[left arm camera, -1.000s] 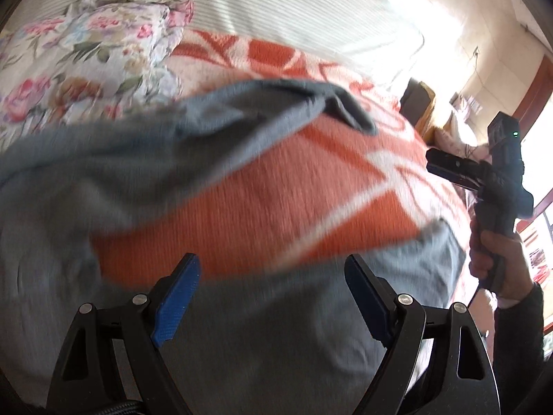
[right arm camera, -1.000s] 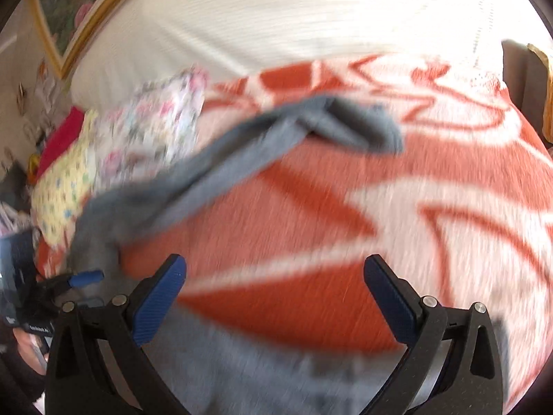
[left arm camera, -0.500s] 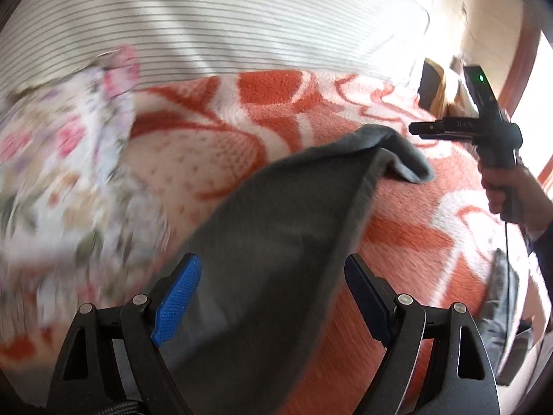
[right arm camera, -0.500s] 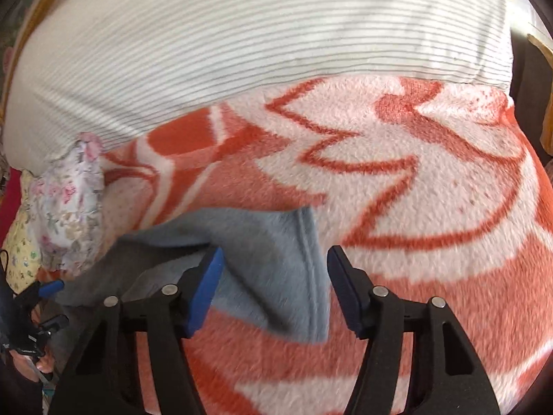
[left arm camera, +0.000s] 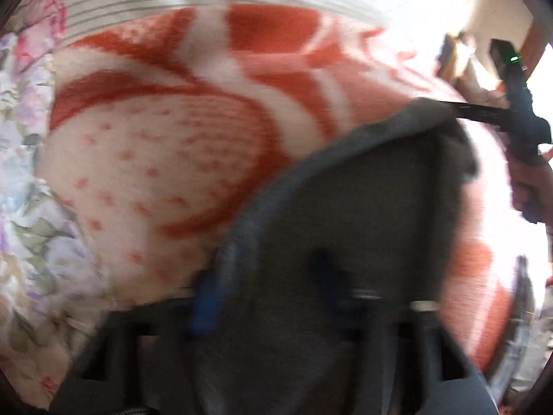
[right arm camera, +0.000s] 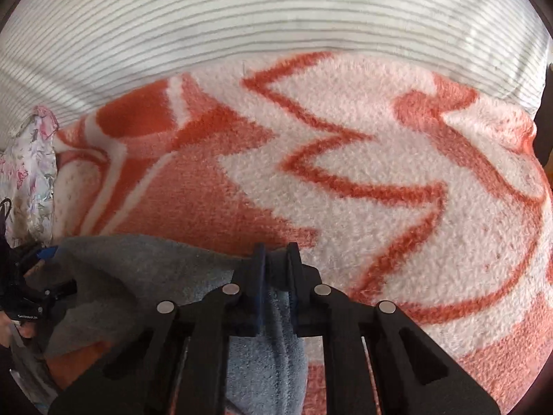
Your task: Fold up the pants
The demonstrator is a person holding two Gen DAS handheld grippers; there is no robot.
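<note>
Pants (right arm camera: pixel 145 269), soft and limp on the blanket (right arm camera: pixel 380 180), are pinched at their hem by each just-closed gripper: right gripper (right arm camera: pixel 274 269), left gripper (left arm camera: pixel 266 287).

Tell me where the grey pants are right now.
The grey pants lie on the orange-and-white blanket, low and left in the right wrist view, one edge clamped in the right gripper, the other at the left gripper.

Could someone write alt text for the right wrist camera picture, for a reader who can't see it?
A black two-finger right gripper is clamped shut on the edge of grey fleece pants, which lie on a fluffy orange-and-white patterned blanket. Behind is a white striped sheet; at far left, the left gripper.
</note>
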